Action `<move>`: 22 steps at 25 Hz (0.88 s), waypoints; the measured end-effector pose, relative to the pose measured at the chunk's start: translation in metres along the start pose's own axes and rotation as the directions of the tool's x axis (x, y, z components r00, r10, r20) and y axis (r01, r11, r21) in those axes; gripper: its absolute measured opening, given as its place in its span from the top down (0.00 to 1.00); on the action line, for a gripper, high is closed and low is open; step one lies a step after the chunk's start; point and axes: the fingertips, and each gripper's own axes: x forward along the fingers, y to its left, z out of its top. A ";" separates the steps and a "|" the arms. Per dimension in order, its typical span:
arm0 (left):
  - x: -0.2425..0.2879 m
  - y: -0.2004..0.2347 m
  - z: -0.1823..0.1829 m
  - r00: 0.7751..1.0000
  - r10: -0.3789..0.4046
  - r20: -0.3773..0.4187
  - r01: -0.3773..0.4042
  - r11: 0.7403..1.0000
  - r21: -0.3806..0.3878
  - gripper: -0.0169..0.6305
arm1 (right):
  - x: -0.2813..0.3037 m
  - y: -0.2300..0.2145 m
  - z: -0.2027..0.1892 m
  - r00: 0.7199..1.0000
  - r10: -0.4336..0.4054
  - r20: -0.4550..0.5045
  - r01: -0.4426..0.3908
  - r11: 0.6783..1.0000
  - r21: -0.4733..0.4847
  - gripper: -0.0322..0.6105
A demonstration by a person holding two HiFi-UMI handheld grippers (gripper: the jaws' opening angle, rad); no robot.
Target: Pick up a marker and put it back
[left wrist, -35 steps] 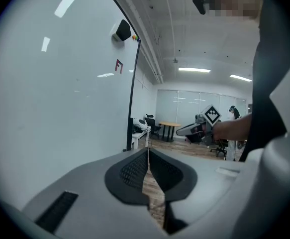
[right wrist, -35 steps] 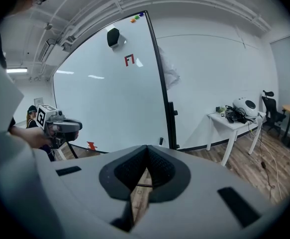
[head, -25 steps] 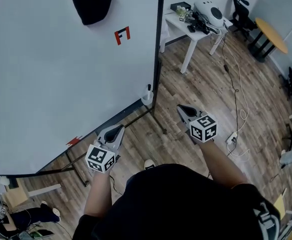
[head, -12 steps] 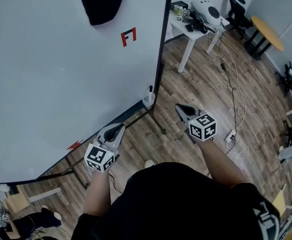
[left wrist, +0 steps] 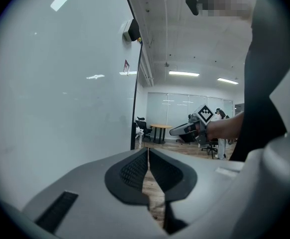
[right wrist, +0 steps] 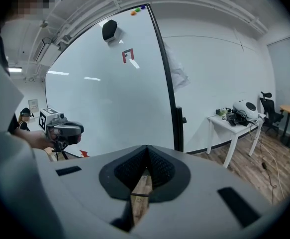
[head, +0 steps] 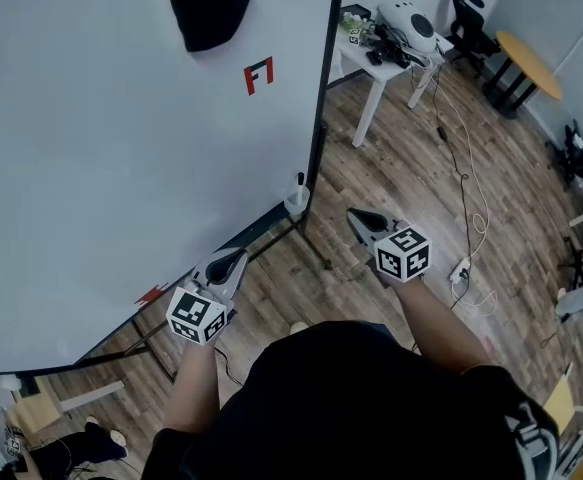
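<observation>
The left gripper [head: 233, 261] is held low in front of the person. Its two grey fingers [left wrist: 132, 172] are pressed together at the tips with nothing between them, and only a thin slit of floor shows lower down between the ribbed black pads. The right gripper [head: 356, 216] is closed in the same way. Its fingers [right wrist: 160, 169] meet at the tips and grip nothing, and a narrow wedge of the brown wood-plank floor [head: 401, 168] shows through the gap beneath them.

The slim dark marker [head: 299, 180] stands upright in a small white cup-shaped holder [head: 293, 201]. The holder sits at the lower right corner of the large white whiteboard [head: 121, 168], against its black frame edge. The marker lies ahead of both pairs of fingers and between them. It is ahead and to the right of the left fingertips, and ahead and a little to the left of the right fingertips. It is nearer the right ones and touches neither.

Far beyond the left fingers, a black pouch-shaped object [head: 209, 3] hangs high on the board, with a red-and-black F-shaped mark [head: 259, 75] to its right. Well ahead of the right fingers stands a white table [head: 369, 111] carrying a rounded white helmet-like object [head: 408, 23]. A white cable [head: 468, 168] trails over the floor to the right of those fingers, down to a white power strip [head: 461, 271].
</observation>
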 end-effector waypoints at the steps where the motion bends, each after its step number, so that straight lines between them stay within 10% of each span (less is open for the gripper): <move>1: 0.000 0.000 0.000 1.000 0.001 0.000 -0.001 1.000 0.002 0.95 | -0.001 0.000 0.000 1.000 0.000 0.001 0.000 1.000 -0.001 0.96; 22: 0.037 0.024 0.025 0.993 0.121 -0.012 -0.121 0.992 0.024 0.95 | 0.031 -0.051 0.019 0.995 0.099 0.008 -0.099 0.995 -0.012 0.96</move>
